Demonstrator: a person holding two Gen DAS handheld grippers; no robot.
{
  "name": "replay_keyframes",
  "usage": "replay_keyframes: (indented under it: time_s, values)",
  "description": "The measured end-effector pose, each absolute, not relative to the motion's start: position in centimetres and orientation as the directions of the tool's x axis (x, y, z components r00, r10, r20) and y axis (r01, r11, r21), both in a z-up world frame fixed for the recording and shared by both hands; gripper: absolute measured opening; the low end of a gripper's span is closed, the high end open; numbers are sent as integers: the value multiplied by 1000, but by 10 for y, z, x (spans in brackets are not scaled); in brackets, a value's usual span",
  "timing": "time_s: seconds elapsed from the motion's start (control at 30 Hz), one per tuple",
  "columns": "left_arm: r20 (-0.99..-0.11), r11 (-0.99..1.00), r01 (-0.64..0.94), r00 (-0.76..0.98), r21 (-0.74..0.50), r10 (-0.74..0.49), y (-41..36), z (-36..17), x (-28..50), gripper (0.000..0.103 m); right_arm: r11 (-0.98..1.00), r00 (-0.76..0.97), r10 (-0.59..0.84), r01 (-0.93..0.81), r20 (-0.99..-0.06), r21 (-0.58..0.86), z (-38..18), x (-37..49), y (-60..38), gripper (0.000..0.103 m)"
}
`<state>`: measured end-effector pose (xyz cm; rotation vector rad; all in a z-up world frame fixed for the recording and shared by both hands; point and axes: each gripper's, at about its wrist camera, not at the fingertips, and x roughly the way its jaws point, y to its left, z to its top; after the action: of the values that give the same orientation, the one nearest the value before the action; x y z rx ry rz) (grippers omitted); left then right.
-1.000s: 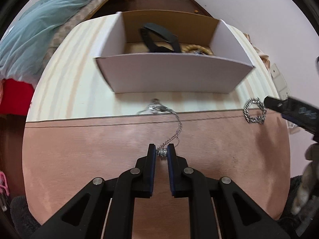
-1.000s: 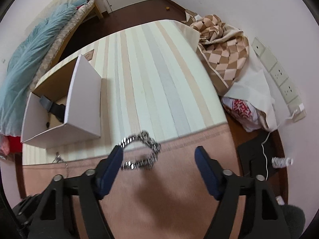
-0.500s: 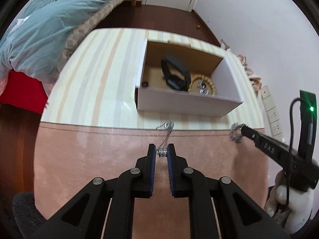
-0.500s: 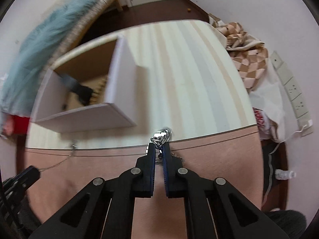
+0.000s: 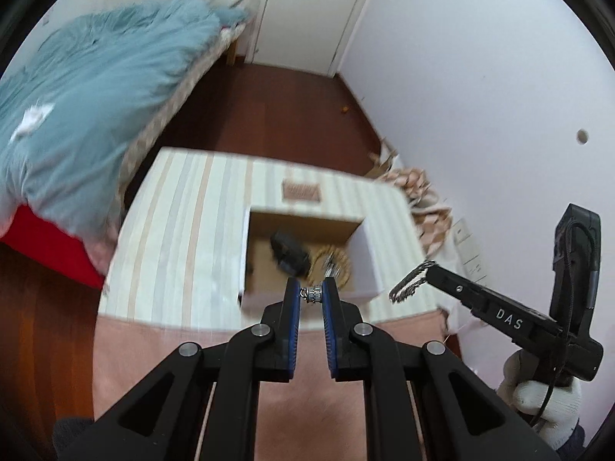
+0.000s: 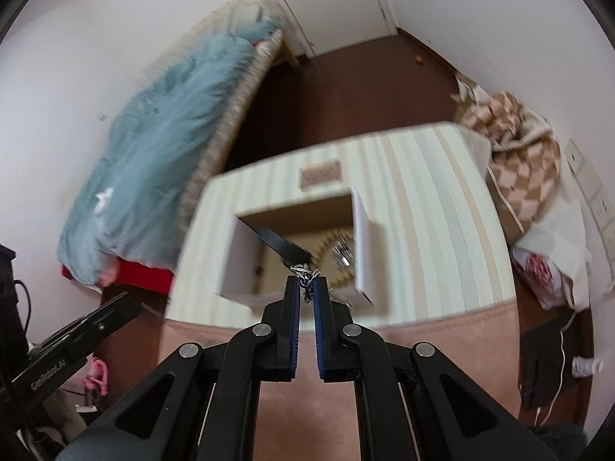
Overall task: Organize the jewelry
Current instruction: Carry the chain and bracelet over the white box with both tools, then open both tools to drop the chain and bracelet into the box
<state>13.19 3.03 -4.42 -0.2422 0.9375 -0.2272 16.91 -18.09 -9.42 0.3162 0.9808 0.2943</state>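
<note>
My left gripper (image 5: 311,294) is shut on the small silver bead of a thin necklace (image 5: 313,293), held high above the table; its chain is hidden. My right gripper (image 6: 306,290) is shut on a chunky silver chain bracelet (image 6: 305,272), which also shows in the left wrist view (image 5: 409,282), hanging from the right gripper's tip. Both are raised in front of an open white cardboard box (image 5: 369,253) (image 6: 363,246). The box holds a black band (image 5: 288,255) (image 6: 280,244) and a gold beaded bracelet (image 5: 338,261) (image 6: 334,238).
The box stands on a striped cloth (image 5: 184,223) over a pink-edged table (image 5: 173,353). A bed with a teal blanket (image 5: 77,115) lies to the left. A checked cloth (image 6: 515,150) and wall sockets (image 6: 592,192) are to the right.
Both grippers have lifted well above the table with their jewelry. The right gripper closed on the chain bracelet a second ago. The thin necklace has left the table.
</note>
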Motion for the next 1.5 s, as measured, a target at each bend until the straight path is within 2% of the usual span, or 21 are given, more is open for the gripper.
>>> replay_keyframes:
  time_s: [0.1,0.23,0.57,0.77,0.87,0.9,0.93,0.97,1.0,1.03,1.23,1.27,1.3,1.33,1.43,1.5]
  values:
    - [-742,945,115,594,-305,-311,30,-25,150,9,915,534,391,-134,-750,381,-75,186,-176,7]
    - [-746,946,133,587,-294,-315,26,-23,183,9,917,506,390,-141,-769,373,-77,215,-169,7]
    - [-862,961,96,425,-259,-275,24,-104,239,9,925,343,379,-134,-859,355,-139,289,-152,7]
    - [-914,970,24,330,-242,-237,28,-138,251,10,901,252,434,-127,-865,415,-166,318,-134,7]
    - [-922,977,2,329,-214,-203,33,-143,253,14,878,172,479,-89,-861,471,-182,331,-128,8]
    - [-923,979,-3,334,-203,-190,34,-143,253,20,883,157,470,-72,-869,465,-187,334,-127,9]
    - [-923,981,-11,343,-191,-176,36,-142,253,25,892,153,452,-61,-879,448,-190,337,-128,12]
    - [-922,983,-18,349,-183,-166,38,-140,253,45,898,160,440,-57,-883,437,-190,337,-130,17]
    - [-920,984,-23,359,-176,-156,40,-138,252,69,905,171,425,-55,-889,421,-188,336,-132,36]
    - [-917,986,-30,374,-163,-140,41,-136,251,77,909,184,416,-55,-890,413,-185,335,-135,52]
    - [-914,992,-50,396,-117,-88,49,-127,246,80,959,270,284,-91,-920,269,-154,315,-144,55]
    - [-915,994,-57,398,-98,-68,50,-126,244,88,967,283,254,-93,-925,238,-150,311,-145,56]
    - [-915,995,-61,400,-82,-51,50,-125,242,99,978,302,208,-95,-930,188,-147,305,-145,63]
    - [-914,996,-68,405,-61,-28,51,-124,239,103,985,318,165,-92,-934,143,-144,299,-147,74]
    - [-905,997,-80,424,-5,30,49,-124,227,103,995,347,83,-84,-934,58,-142,281,-150,94]
    - [-902,997,-78,430,13,45,46,-126,221,103,997,359,38,-73,-933,13,-144,268,-151,97]
